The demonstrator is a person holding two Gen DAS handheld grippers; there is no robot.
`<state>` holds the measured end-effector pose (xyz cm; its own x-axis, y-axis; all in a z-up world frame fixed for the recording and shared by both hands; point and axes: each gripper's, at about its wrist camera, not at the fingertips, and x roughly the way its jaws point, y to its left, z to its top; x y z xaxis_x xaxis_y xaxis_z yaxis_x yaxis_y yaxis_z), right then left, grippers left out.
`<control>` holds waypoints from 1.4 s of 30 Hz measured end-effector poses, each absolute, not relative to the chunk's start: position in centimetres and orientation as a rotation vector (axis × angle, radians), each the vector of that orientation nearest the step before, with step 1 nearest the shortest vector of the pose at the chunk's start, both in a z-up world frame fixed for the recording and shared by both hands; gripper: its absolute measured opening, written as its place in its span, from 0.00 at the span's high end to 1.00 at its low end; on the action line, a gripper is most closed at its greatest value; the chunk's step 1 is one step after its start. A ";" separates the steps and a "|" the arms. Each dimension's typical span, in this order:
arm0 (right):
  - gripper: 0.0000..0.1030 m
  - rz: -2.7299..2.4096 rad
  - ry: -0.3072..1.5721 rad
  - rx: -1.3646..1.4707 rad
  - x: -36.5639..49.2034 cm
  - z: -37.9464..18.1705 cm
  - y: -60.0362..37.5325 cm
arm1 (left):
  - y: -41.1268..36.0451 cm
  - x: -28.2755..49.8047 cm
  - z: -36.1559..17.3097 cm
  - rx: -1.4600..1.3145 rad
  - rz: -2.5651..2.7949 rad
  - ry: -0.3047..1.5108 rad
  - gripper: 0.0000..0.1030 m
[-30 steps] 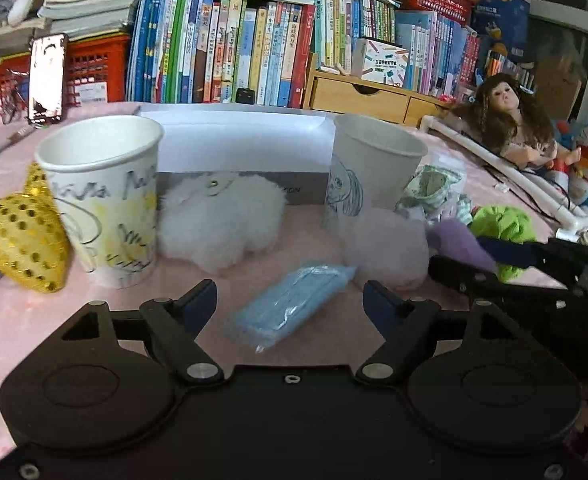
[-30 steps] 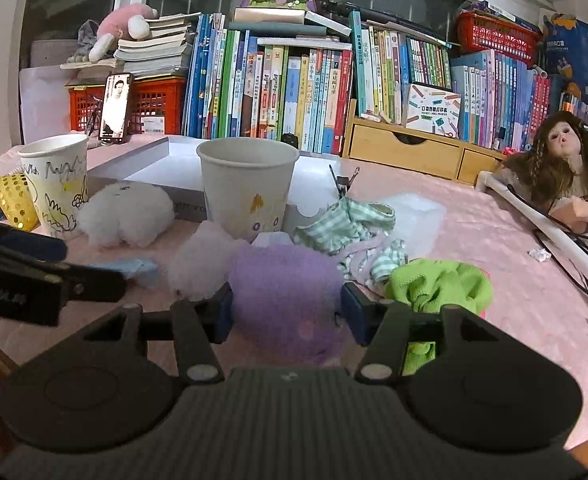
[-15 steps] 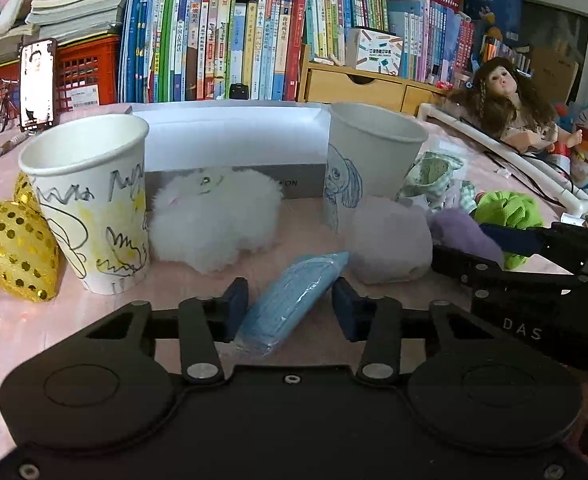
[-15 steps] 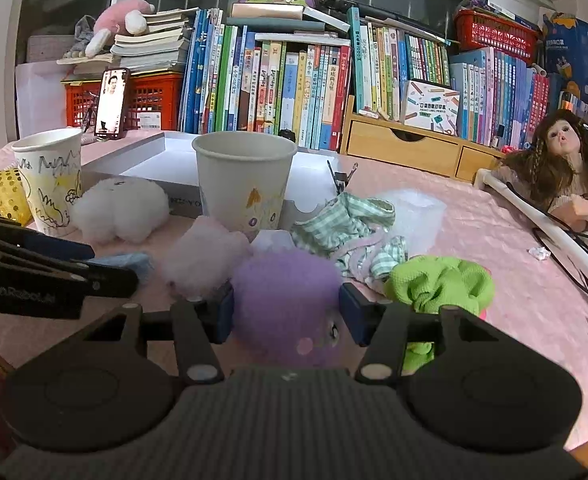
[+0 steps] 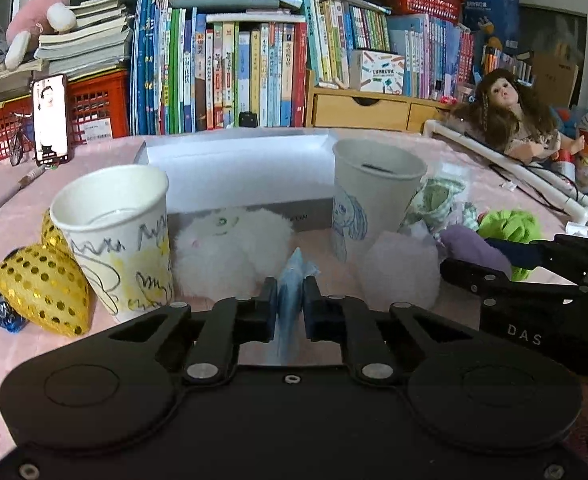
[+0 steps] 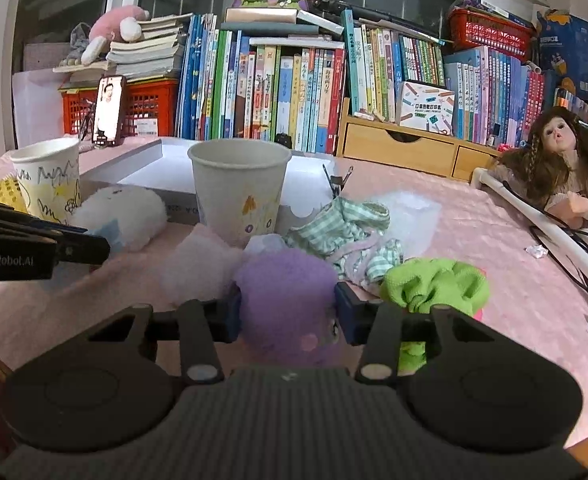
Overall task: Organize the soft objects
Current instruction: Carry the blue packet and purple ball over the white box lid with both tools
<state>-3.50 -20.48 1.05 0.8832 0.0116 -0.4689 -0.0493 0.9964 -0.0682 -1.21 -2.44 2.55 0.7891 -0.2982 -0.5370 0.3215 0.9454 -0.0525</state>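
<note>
My left gripper (image 5: 289,304) is shut on a light blue soft packet (image 5: 294,272), squeezed upright between its pads just above the pink tablecloth. Right behind it lies a white fluffy plush (image 5: 229,240), between a scribbled paper cup (image 5: 117,236) and a second paper cup (image 5: 374,192). My right gripper (image 6: 287,312) has its jaws closing on a purple plush ball (image 6: 285,280), with both pads pressed into its sides. A pale pink pompom (image 6: 201,268) rests to the left of the purple ball, in front of the second cup (image 6: 239,196).
A lime green cloth (image 6: 434,284) and a green checked cloth (image 6: 346,228) lie right of the purple ball. A gold sequin heart (image 5: 41,284) sits left of the scribbled cup. Behind the cups is a white box (image 5: 245,172), then books. A doll (image 6: 554,168) lies far right.
The left jaws went from wide open around the flat blue packet to shut on it, standing it on edge. The right jaws narrowed on the purple ball.
</note>
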 end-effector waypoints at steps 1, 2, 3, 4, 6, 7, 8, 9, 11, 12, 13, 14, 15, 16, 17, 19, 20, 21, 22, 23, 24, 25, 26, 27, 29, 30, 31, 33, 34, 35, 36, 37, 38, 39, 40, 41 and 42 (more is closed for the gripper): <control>0.51 0.031 0.482 -0.078 -3.6 1.3 -20.5 | -2.4 -1.2 2.7 0.042 -0.335 0.567 0.88; 0.51 0.031 0.475 -0.076 -3.6 1.4 -20.5 | -2.3 -1.2 2.9 0.043 -0.336 0.563 0.88; 0.51 0.031 0.469 -0.073 -3.7 1.6 -20.6 | -2.3 -1.3 3.1 0.042 -0.338 0.559 0.88; 0.51 0.033 0.465 -0.067 -3.7 1.9 -20.7 | -2.2 -1.3 3.3 0.040 -0.339 0.557 0.88; 0.51 0.038 0.458 -0.049 -3.8 2.3 -20.9 | -2.0 -1.3 3.7 0.030 -0.345 0.553 0.88; 0.51 0.039 0.454 -0.040 -3.8 2.5 -21.0 | -1.9 -1.3 3.9 0.026 -0.347 0.552 0.88; 0.51 0.040 0.451 -0.032 -3.8 2.7 -21.1 | -1.8 -1.3 4.1 0.022 -0.349 0.547 0.88; 0.51 0.042 0.446 -0.026 -3.8 2.9 -21.2 | -1.7 -1.4 4.4 0.021 -0.350 0.543 0.88; 0.51 0.041 0.434 -0.018 -3.8 3.3 -21.4 | -1.6 -1.4 4.9 0.020 -0.351 0.530 0.88; 0.51 0.041 0.426 -0.016 -3.9 3.6 -21.5 | -1.5 -1.4 5.1 0.019 -0.352 0.526 0.88; 0.51 0.041 0.418 -0.013 -4.0 3.8 -21.6 | -1.5 -1.4 5.3 0.016 -0.354 0.522 0.88; 0.51 0.042 0.411 -0.013 -4.0 4.0 -21.6 | -1.4 -1.4 5.5 0.012 -0.357 0.519 0.88; 0.51 0.044 0.403 -0.013 -4.0 4.2 -21.6 | -1.3 -1.3 5.7 0.007 -0.360 0.518 0.88; 0.51 0.043 0.397 -0.013 -4.0 4.4 -21.6 | -1.3 -1.2 5.8 0.003 -0.362 0.518 0.88; 0.51 0.043 0.392 -0.012 -4.0 4.6 -21.6 | -1.2 -1.2 6.0 -0.002 -0.365 0.519 0.88; 0.51 0.046 0.386 -0.006 -3.9 4.8 -21.7 | -1.2 -0.9 6.2 -0.007 -0.370 0.522 0.88; 0.51 0.047 0.385 -0.003 -3.8 4.9 -21.8 | -1.2 -0.8 6.4 -0.010 -0.374 0.524 0.88; 0.51 0.050 0.385 0.002 -3.7 5.0 -21.9 | -1.2 -0.6 6.5 -0.012 -0.377 0.524 0.88; 0.51 0.052 0.385 0.006 -3.6 5.1 -21.9 | -1.2 -0.5 6.6 -0.013 -0.380 0.524 0.88; 0.51 0.054 0.386 0.010 -3.4 5.2 -22.0 | -1.1 -0.3 6.8 -0.014 -0.382 0.523 0.88; 0.51 0.057 0.385 0.012 -3.3 5.3 -22.1 | -1.1 -0.1 7.0 -0.015 -0.383 0.522 0.88; 0.51 0.061 0.384 0.014 -3.1 5.5 -22.1 | -1.1 0.1 7.2 -0.014 -0.384 0.519 0.88; 0.51 0.063 0.382 0.014 -3.0 5.6 -22.1 | -1.1 0.3 7.5 -0.013 -0.384 0.517 0.88; 0.50 0.066 0.379 0.013 -2.9 5.8 -22.2 | -1.1 0.6 7.8 -0.013 -0.385 0.516 0.88; 0.50 0.072 0.377 0.013 -2.4 6.2 -22.4 | -1.2 1.4 8.3 -0.012 -0.386 0.514 0.88; 0.50 0.075 0.379 0.017 -2.0 6.4 -22.4 | -1.2 1.7 8.6 -0.012 -0.386 0.514 0.88; 0.50 0.079 0.381 0.023 -1.7 6.5 -22.5 | -1.2 2.1 8.9 -0.014 -0.390 0.515 0.88; 0.50 0.088 0.386 0.035 -1.2 6.9 -22.7 | -1.3 2.8 9.4 -0.023 -0.394 0.520 0.88; 0.50 0.090 0.386 0.037 -0.9 7.1 -22.8 | -1.3 3.2 9.7 -0.029 -0.396 0.524 0.88; 0.50 0.092 0.386 0.035 -0.5 7.3 -22.8 | -1.3 3.7 10.0 -0.037 -0.399 0.527 0.88; 0.50 0.092 0.385 0.031 -0.2 7.5 -22.8 | -1.3 4.1 10.3 -0.042 -0.401 0.530 0.88; 0.50 0.092 0.384 0.027 0.1 7.8 -22.8 | -1.2 4.5 10.5 -0.047 -0.401 0.534 0.88; 0.50 0.093 0.384 0.025 0.5 8.1 -22.9 | -1.2 5.0 10.8 -0.050 -0.401 0.539 0.88; 0.50 0.096 0.386 0.027 0.9 8.3 -22.9 | -1.1 5.5 11.1 -0.055 -0.402 0.544 0.88; 0.50 0.099 0.389 0.030 1.4 8.6 -23.0 | -1.1 6.0 11.4 -0.059 -0.400 0.551 0.88; 0.50 0.102 0.392 0.033 1.8 8.8 -23.0 | -1.0 6.6 11.8 -0.062 -0.399 0.558 0.88; 0.50 0.104 0.395 0.035 2.3 9.1 -23.1 | -1.0 7.1 12.2 -0.062 -0.399 0.562 0.88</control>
